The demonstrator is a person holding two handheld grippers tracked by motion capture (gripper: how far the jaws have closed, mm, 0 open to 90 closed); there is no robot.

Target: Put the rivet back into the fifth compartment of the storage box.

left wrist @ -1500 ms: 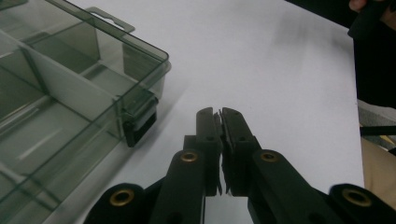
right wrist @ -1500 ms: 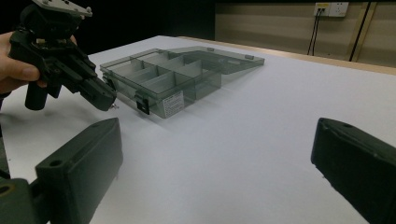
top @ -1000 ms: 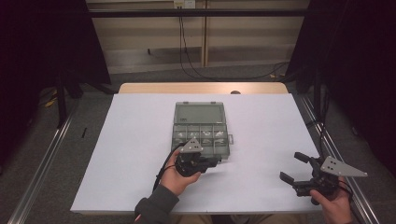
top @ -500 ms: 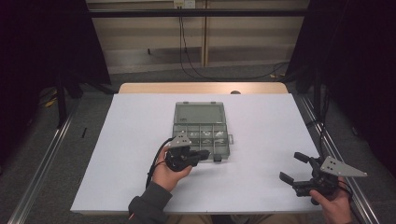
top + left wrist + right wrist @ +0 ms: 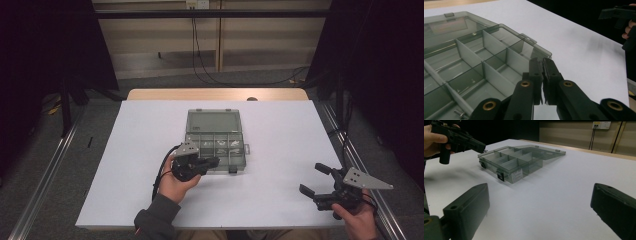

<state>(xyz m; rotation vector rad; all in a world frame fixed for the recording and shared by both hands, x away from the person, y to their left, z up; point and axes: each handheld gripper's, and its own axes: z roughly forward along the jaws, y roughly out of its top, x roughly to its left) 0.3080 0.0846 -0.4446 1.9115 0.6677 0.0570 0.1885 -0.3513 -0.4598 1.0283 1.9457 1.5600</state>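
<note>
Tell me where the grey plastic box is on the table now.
In the high view the open box lies near the middle of the white table, lid folded back, with the left claw at its near edge.

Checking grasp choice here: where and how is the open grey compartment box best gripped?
Grip the compartment box by its near front wall, beside a latch, coming from the person's side: that thin upright wall stands exposed there, while the lid lies flat behind.

Glossy translucent grey plastic box [image 5: 216,140] on matt white tabletop [image 5: 125,165]
</note>
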